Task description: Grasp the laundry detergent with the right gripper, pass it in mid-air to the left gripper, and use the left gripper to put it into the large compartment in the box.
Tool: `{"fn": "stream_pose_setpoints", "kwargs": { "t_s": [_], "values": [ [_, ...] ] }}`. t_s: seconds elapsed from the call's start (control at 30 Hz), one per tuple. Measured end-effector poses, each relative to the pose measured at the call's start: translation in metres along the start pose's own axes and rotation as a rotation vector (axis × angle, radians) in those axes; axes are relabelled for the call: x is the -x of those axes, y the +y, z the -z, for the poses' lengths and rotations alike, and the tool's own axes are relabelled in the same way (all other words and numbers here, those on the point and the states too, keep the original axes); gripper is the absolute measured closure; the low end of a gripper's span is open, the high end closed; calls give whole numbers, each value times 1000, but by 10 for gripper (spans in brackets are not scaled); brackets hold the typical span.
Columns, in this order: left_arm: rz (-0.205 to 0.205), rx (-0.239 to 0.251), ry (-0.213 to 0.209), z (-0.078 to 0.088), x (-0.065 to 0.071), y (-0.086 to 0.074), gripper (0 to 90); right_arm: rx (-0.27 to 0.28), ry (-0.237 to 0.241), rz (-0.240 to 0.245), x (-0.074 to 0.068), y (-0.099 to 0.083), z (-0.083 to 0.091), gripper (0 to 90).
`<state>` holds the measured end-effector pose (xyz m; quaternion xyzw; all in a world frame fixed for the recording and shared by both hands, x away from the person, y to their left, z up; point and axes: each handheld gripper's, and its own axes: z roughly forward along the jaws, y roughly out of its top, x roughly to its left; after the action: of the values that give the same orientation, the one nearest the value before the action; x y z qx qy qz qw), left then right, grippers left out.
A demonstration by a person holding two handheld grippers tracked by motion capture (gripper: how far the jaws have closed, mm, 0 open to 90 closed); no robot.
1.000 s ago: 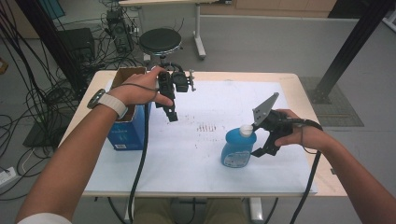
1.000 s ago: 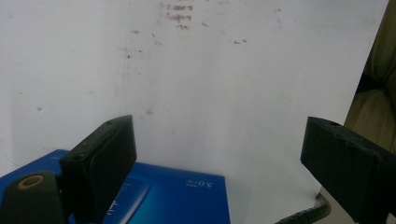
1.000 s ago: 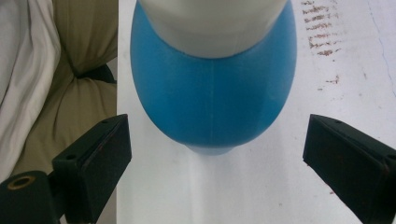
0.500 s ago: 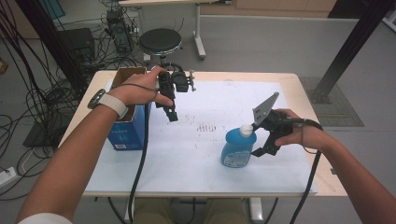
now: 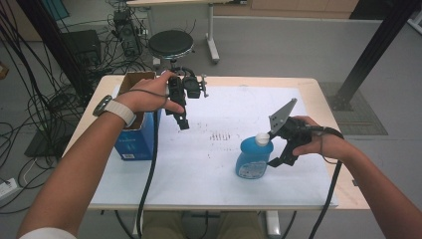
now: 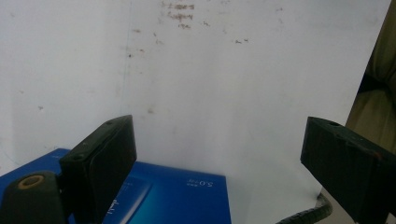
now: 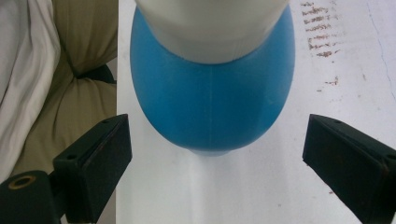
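A blue bottle point(image 5: 252, 158) with a white cap point(image 5: 261, 139) stands upright on the white sheet, right of centre. My right gripper point(image 5: 271, 148) is open just to its right, jaws level with the bottle's upper half. In the right gripper view the bottle point(image 7: 210, 93) sits just beyond the wide-apart jaws of this gripper point(image 7: 217, 137), apart from both. My left gripper point(image 5: 182, 121) hangs open above the sheet beside a blue box point(image 5: 133, 137) with an open cardboard top. In the left gripper view the box point(image 6: 177, 196) lies below that gripper point(image 6: 219, 140), nothing between its jaws.
The white sheet point(image 5: 224, 104) covers most of the wooden table point(image 5: 318, 94); it bears small dark marks point(image 5: 219, 135). A round stool point(image 5: 170, 44) and tangled cables point(image 5: 45, 104) lie beyond and left of the table. A black post point(image 5: 370, 55) rises at the right.
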<state>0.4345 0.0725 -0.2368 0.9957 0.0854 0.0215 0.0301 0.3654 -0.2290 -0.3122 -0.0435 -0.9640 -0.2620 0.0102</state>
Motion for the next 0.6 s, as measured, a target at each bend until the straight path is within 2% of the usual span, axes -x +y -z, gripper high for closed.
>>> {"fn": "stream_pose_setpoints", "kwargs": {
  "t_s": [0.6],
  "values": [
    [-1, -3, -1, 0, 0, 0, 108, -4, 3, 5, 0, 1, -2, 82]
  ]
}}
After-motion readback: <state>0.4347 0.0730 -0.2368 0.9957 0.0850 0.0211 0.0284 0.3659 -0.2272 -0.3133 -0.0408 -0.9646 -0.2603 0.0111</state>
